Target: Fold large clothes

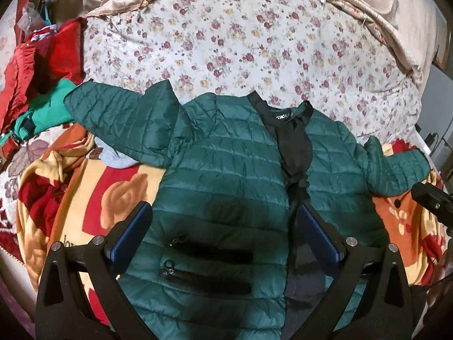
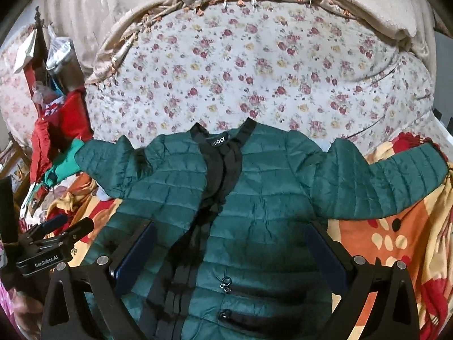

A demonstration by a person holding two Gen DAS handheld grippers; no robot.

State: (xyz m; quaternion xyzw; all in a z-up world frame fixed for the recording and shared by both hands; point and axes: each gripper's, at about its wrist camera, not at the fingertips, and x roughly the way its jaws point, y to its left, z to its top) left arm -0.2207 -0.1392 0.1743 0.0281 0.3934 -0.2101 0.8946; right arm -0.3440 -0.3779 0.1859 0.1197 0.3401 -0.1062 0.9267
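Two blue-padded fingers of the left gripper (image 1: 223, 226) stand wide apart in the lower middle of the left wrist view, holding nothing, with the dark green quilted jacket (image 1: 226, 175) showing between them. The jacket fills the centre of the frame, lying front up with its black lining (image 1: 294, 138) exposed along the open front and both sleeves spread out toward the left and right edges. Two zip pockets (image 1: 209, 266) sit low on the panel between the fingers. The jacket's lower part rests on an orange and red patterned blanket (image 1: 93, 198), while its collar end reaches onto a floral bedsheet (image 1: 240, 45) filling the upper half of the frame. A heap of red and green clothes (image 1: 36, 76) sits at the left edge, and part of the right gripper (image 1: 430, 198) shows at the right edge. In the right wrist view, the right gripper (image 2: 230, 250) is likewise spread wide and empty at the lower middle, above the jacket (image 2: 269, 198), which again lies centred with sleeves out to both sides. The blanket (image 2: 382, 240) shows at lower right, the bedsheet (image 2: 254, 65) across the top, the clothes heap (image 2: 56, 136) at left, and the left gripper (image 2: 63, 225) at the lower left edge.
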